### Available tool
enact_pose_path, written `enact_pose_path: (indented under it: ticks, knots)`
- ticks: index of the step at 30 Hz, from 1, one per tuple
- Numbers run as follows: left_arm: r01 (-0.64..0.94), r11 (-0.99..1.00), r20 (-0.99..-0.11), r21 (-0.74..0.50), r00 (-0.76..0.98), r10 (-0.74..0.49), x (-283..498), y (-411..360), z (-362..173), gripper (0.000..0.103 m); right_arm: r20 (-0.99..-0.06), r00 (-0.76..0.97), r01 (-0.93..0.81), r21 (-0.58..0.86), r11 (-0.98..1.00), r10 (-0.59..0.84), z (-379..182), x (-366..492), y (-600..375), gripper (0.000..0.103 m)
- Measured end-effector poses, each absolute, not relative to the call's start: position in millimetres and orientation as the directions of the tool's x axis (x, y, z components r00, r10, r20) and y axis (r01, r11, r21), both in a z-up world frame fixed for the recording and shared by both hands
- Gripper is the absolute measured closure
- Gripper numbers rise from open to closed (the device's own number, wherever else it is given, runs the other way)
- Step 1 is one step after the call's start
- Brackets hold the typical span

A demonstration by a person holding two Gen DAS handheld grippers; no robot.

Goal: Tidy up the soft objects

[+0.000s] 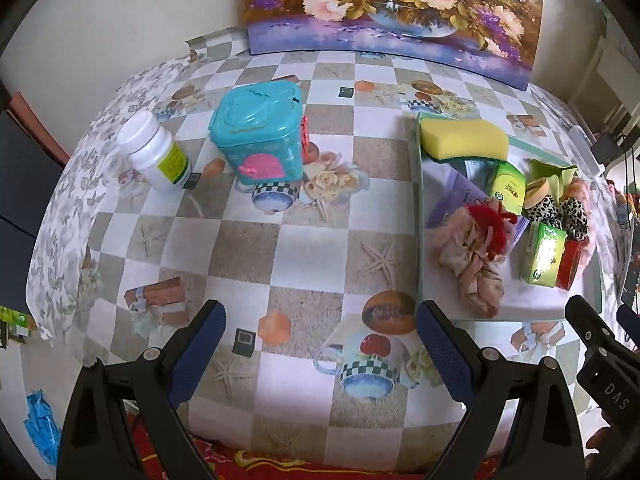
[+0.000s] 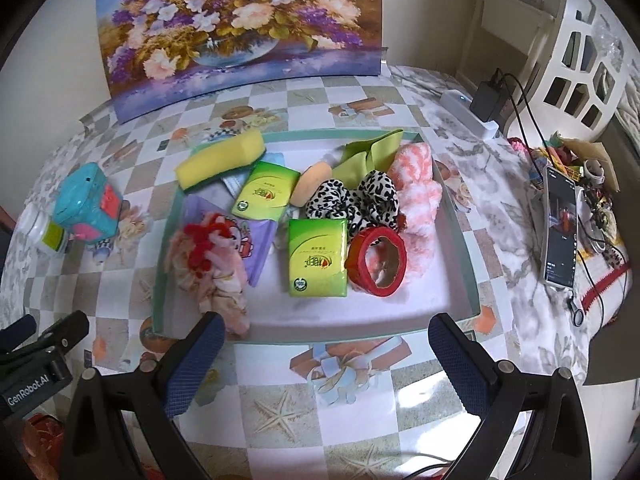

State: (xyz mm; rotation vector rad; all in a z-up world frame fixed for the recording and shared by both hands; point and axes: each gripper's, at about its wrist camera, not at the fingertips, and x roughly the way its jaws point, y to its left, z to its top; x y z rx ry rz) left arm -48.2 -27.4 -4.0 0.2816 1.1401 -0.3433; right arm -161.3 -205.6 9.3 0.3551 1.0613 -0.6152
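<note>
A home: a table under a checkered, shell-printed oilcloth [image 2: 340, 408], a flower painting [image 2: 240, 20] propped at its far edge (against the wall), a charging phone [image 2: 560, 232] near the right edge.

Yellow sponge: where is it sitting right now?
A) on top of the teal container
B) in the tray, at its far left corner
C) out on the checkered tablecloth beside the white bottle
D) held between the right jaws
B: the yellow sponge lies inside the tray at its far left corner, and both the left gripper and right gripper are open and empty.
</note>
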Motion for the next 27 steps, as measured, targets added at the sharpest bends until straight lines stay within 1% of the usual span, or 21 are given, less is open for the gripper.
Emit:
enact_pose_path:
  ticks: [10,27]
  knots:
    - [0.423,0.906,-0.909,0.002,0.378,-0.174,-59,-14,3,0.007,-0.880,0.370,0.629,0.002,0.778,-0.296,15,-169,-191,0.000]
    - [0.401,0.916,-0.911,-0.014,0.372,-0.176,-52,-12,1,0.007,-0.884,0.365,0.617,-0.005,0.787,-0.292,8,-160,-190,0.000]
